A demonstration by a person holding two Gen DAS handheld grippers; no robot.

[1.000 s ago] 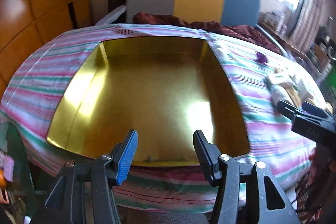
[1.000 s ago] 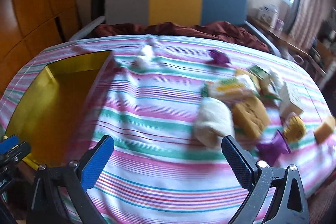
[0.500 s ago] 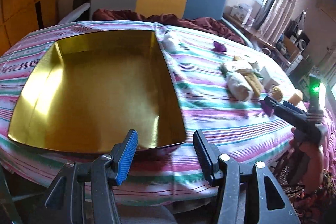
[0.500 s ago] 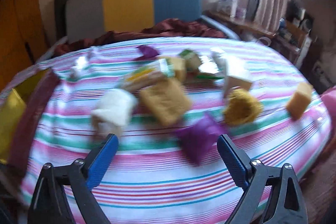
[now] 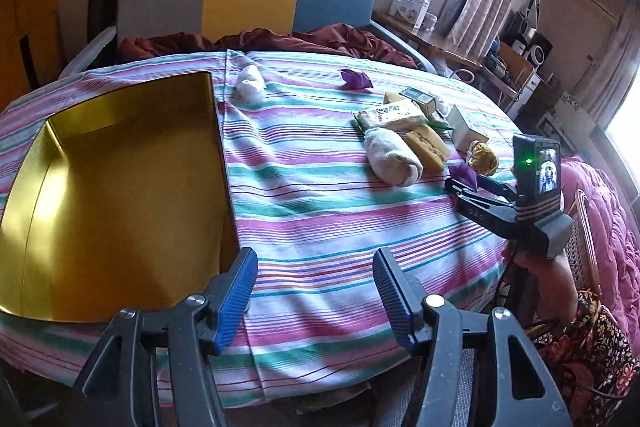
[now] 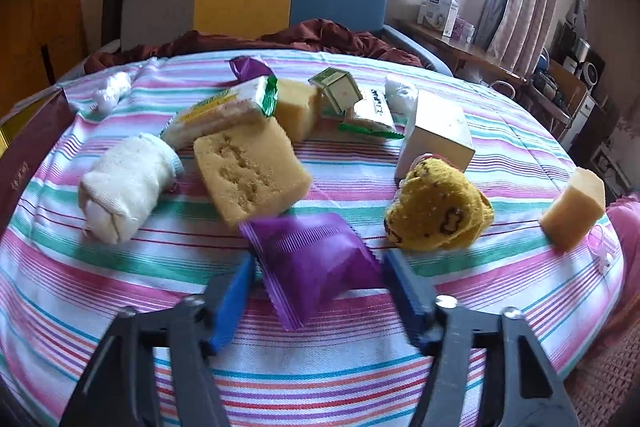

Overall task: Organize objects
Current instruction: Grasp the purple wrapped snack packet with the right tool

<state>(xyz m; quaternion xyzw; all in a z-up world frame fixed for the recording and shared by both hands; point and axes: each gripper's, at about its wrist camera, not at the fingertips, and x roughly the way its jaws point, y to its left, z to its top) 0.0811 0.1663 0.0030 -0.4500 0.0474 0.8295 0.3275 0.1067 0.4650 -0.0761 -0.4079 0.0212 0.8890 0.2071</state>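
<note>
1. Left wrist view, left half of the frame: gold tray (image 5: 36, 187), bare inside, resting on the striped cloth (image 5: 320, 227).
2. Bottom centre of that view: left gripper (image 5: 316, 287), jaws spread and just opened wider, nothing between them, hovering over the cloth beside the tray's near right corner.
3. Upper centre of that view: small white bundle (image 5: 250, 83) just beyond the tray's far right corner; a second purple packet (image 5: 354, 79) further right.
4. Right wrist view, left edge of the frame: rolled white sock (image 6: 124, 183) lying next to the large yellow sponge (image 6: 250, 175), with a green-ended wrapped bar (image 6: 224, 111) behind them.
5. Lower centre: right gripper (image 6: 316, 283), jaws just closed inward around the purple packet (image 6: 316, 263); packet between the blue pads, left pad blurred, firm contact impossible to tell.
6. Right of the packet: yellow knitted sock ball (image 6: 438, 215), touching a pale box (image 6: 438, 135) behind it.
7. Far right edge: small yellow sponge block (image 6: 572, 209), well apart from the cluster.
</note>
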